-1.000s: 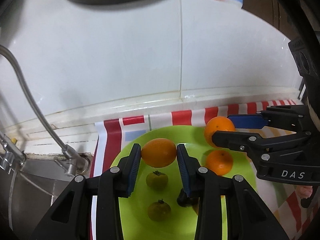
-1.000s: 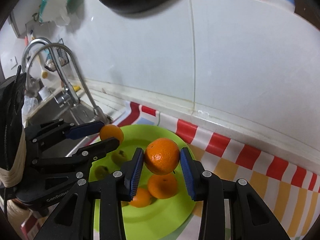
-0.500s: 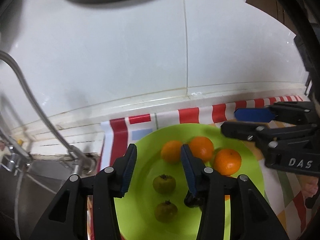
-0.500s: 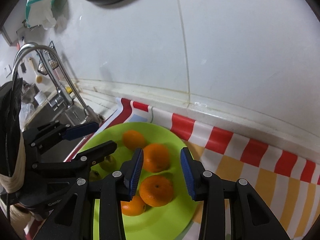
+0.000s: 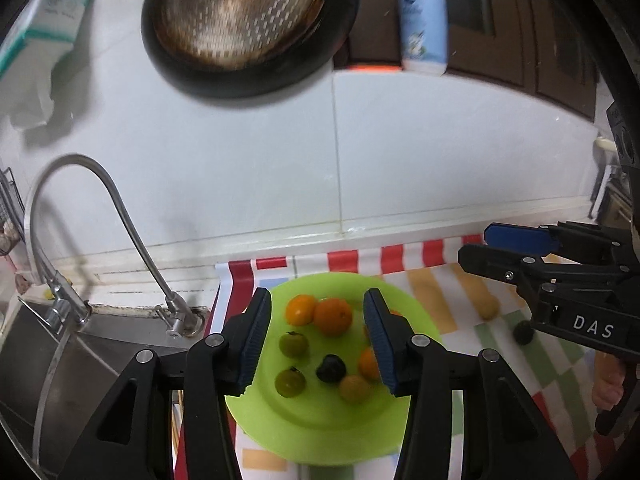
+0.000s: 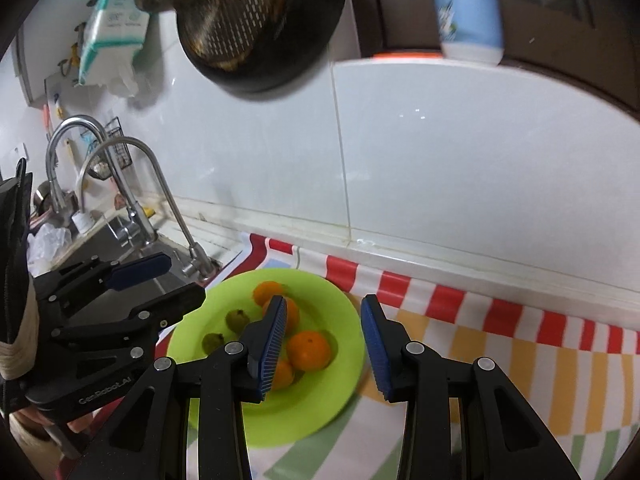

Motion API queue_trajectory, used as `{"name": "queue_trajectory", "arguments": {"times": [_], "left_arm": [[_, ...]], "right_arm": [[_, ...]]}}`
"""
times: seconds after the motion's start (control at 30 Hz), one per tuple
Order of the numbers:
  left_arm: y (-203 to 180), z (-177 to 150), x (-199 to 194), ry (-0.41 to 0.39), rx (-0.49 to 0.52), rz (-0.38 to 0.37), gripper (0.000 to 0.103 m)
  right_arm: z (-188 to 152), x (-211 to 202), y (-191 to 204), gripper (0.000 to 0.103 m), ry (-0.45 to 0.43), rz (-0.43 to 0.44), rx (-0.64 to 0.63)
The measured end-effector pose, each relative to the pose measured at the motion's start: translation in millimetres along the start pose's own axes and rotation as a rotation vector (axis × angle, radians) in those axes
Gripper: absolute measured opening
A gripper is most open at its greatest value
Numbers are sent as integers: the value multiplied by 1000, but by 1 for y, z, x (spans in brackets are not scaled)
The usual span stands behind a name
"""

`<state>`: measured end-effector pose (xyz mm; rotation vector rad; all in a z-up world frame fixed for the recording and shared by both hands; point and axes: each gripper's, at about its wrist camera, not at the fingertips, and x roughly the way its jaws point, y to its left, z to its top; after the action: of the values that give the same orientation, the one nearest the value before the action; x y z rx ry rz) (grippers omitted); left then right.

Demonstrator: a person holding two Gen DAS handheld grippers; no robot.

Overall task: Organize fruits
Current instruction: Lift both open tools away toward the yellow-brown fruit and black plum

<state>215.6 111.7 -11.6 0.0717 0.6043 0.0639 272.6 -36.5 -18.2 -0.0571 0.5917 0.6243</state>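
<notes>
A: Where are the fruits sitting?

B: Mostly on the lime-green plate (image 5: 320, 436), which lies on the striped cloth (image 5: 436, 280) over the tabletop, just beside the sink (image 5: 60, 352). There are oranges (image 5: 333, 316) at the far side of the plate, two small green fruits (image 5: 294, 344) on the sink side, and a dark one (image 5: 331, 368) in the middle. Two strays lie off the plate on the cloth: a yellowish fruit (image 5: 489, 309) and a dark green fruit (image 5: 523, 332).

A: And the tongs?

B: The left tongs (image 5: 316, 340) hang above the plate, spread, with nothing between the pads; their jaws have just been opening. The right tongs (image 6: 324, 344) are also parted and empty, held over the plate's right half.

A: So which hand goes for the strays?

B: I'd judge the right one. In the left wrist view both strays lie to the right of the plate, directly under the right tongs (image 5: 500, 248), while the left tongs would have to cross the whole plate. From the right wrist view the strays don't show at all, so they likely sit below or behind its fingers; that hand would need to draw back and tip down to find them.

A: Any long axis to line up?

B: Both look roundish; approach angle hardly matters.
</notes>
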Motion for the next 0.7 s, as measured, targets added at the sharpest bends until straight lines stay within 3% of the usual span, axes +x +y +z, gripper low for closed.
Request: {"name": "queue_trajectory", "arguments": {"times": [0.33, 0.7], "left_arm": [[-29, -3, -58, -96, -2, -21, 57], [-65, -20, -68, -102, 4, -105, 58]], "right_arm": [[-14, -69, -9, 47, -78, -69, 9], [-40, -109, -29, 47, -93, -146, 25]]}}
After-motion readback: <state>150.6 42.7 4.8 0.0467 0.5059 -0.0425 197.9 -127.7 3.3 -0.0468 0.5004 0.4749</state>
